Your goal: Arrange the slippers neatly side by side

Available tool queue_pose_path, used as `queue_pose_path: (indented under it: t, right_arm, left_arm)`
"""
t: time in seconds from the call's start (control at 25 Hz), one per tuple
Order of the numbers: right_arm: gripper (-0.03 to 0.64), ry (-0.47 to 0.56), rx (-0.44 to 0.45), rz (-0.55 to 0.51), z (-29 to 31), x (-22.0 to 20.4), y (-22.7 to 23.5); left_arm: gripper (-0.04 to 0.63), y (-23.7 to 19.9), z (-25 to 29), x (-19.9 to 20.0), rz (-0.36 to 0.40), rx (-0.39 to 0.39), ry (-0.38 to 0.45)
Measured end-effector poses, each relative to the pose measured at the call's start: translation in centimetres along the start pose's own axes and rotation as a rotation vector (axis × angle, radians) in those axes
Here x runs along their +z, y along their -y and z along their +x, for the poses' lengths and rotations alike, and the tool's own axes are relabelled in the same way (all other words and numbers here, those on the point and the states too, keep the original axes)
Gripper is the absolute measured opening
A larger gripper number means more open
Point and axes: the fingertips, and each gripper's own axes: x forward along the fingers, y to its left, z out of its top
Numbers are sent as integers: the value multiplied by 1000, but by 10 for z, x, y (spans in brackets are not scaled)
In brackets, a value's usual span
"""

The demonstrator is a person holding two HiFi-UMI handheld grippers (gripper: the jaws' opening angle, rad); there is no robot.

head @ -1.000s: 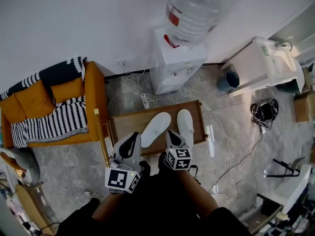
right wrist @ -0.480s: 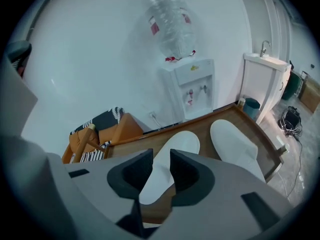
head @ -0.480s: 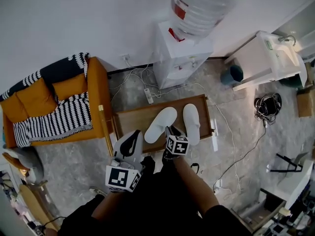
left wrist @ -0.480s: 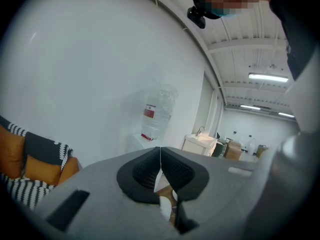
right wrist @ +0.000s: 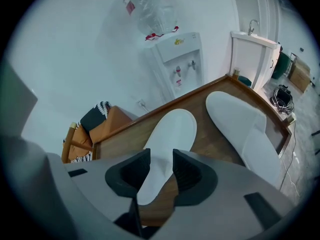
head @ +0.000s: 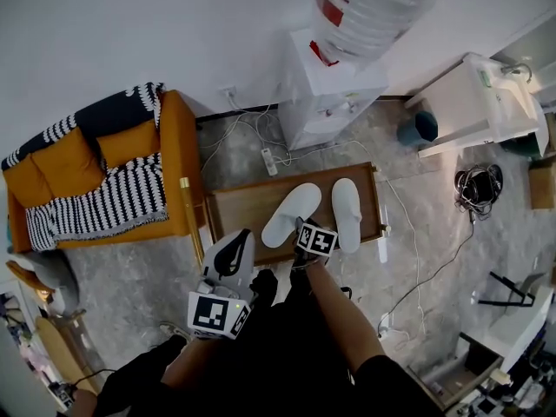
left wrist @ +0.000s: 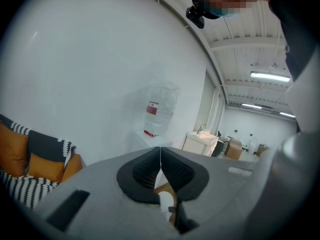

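1. Sofa (head: 95, 176): orange, with a striped throw. It sits well off to the left of the left gripper (head: 233, 254) and plays no part here.
2. Dispenser (head: 334, 89): against the wall, far ahead of both grippers.
3. Table (head: 239, 211): low, wooden, rimmed. It is ahead of and below the right gripper (right wrist: 161, 171) and carries both slippers.
4. Slippers: white, soft, plain.
   - The straight slipper (right wrist: 245, 129) lies right of the right gripper's line.
   - The tilted slipper (right wrist: 167, 144) lies dead ahead of its jaws. Its far end leans toward its mate and its near end is splayed away.
   - The two are near each other but apart, so the pair makes a V and is not yet neat.
5. Right gripper: pitched down over the tilted slipper's near end.
   - The jaws have just been opening and now stand apart.
   - The slipper shows in the gap, and the pads are not pressing on it.
   - Likely it is lined up to take that end and swing it parallel.
6. Left gripper: jaws closed on nothing, held back left of the table, probably to keep clear.
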Motion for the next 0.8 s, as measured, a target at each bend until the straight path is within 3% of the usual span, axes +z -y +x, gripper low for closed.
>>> queue_pose_path:
  t: [0.32, 0.4, 0.8]
  right_arm:
    - [124, -24, -14, 49, 19, -6, 7]
    - [75, -25, -25, 50, 20, -7, 8]
    - [34, -22, -4, -29, 14, 2, -2]
  left_arm:
    - [17, -4, -4, -2, 3, 12, -11]
    - [17, -4, -5, -2, 4, 13, -11]
    - [17, -3, 1, -4, -6, 14, -14]
